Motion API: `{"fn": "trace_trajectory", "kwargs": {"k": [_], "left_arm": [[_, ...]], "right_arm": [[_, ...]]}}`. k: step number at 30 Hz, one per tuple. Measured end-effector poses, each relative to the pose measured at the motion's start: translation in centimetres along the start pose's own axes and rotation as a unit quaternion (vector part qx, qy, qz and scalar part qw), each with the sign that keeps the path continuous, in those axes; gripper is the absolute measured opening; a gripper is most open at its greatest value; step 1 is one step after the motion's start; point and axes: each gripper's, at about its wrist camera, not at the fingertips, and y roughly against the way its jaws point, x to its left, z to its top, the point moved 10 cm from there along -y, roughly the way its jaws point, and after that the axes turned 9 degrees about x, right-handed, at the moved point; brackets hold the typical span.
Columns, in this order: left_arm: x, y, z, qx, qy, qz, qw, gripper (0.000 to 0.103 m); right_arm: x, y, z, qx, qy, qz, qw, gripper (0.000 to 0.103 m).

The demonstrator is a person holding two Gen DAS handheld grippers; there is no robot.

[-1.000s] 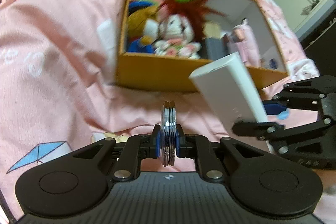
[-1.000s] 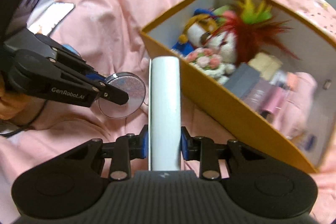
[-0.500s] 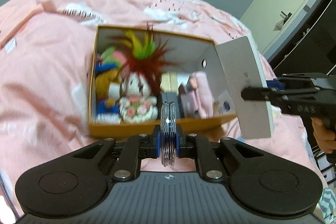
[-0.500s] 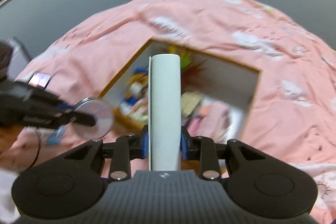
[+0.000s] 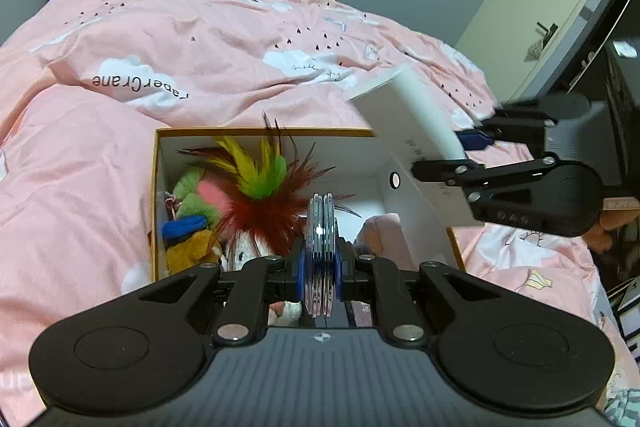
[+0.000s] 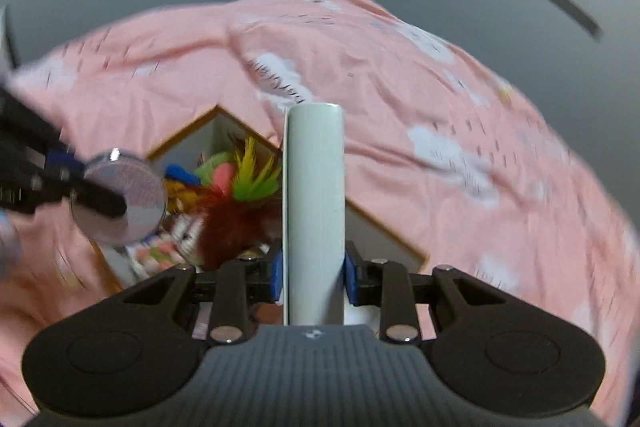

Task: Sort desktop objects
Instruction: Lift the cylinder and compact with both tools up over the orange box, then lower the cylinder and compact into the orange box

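Left gripper [image 5: 319,269]: fingers narrow, clamped on a round compact mirror [image 5: 319,251] held edge-on, so the thin rim sits between the pads and the disc cannot slip flat.
Right gripper [image 6: 314,273]: fingers pressed on both flat sides of a white box [image 6: 315,211], which stands up out of the grip; gripping it near one end leaves the far end free to go in first.
Cardboard box [image 5: 157,163]: open top, resting on the pink bedspread [image 5: 100,155]; it seems to be the place the things are sorted into.
Contents: a doll with red and yellow feathers [image 5: 260,187] and plush toys fill the left side, so the freer right side looks the likelier spot.
Position: both held things hang above the cardboard box, not yet inside.
Risk: the two grippers are close together over one opening and could bump.
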Motion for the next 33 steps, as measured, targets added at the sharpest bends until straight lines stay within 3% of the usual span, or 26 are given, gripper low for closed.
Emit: {"fn": "trace_trajectory", "kwargs": {"k": [4, 11, 19, 25, 33], "left_arm": [[0.5, -1.1, 0.6, 0.009, 0.003, 0.002, 1.0000, 0.015], [2.3, -3.7, 1.1, 0.036, 0.018, 0.009, 0.9992, 0.015], [3.5, -4.6, 1.2, 0.043, 0.028, 0.005, 0.9987, 0.015], [3.9, -5.1, 1.4, 0.046, 0.033, -0.005, 0.9984, 0.015], [3.4, -5.4, 1.4, 0.049, 0.024, -0.015, 0.9984, 0.015]], "right_arm": [[0.7, -2.7, 0.6, 0.047, 0.114, -0.007, 0.992, 0.031], [2.0, -6.1, 1.1, 0.115, 0.227, -0.016, 0.967, 0.031], [1.6, -10.9, 1.5, 0.220, 0.219, -0.020, 0.950, 0.031], [2.0, -13.7, 0.8, 0.239, 0.269, -0.015, 0.933, 0.031], [1.9, -16.2, 0.1, 0.238, 0.289, 0.005, 0.927, 0.031]]}}
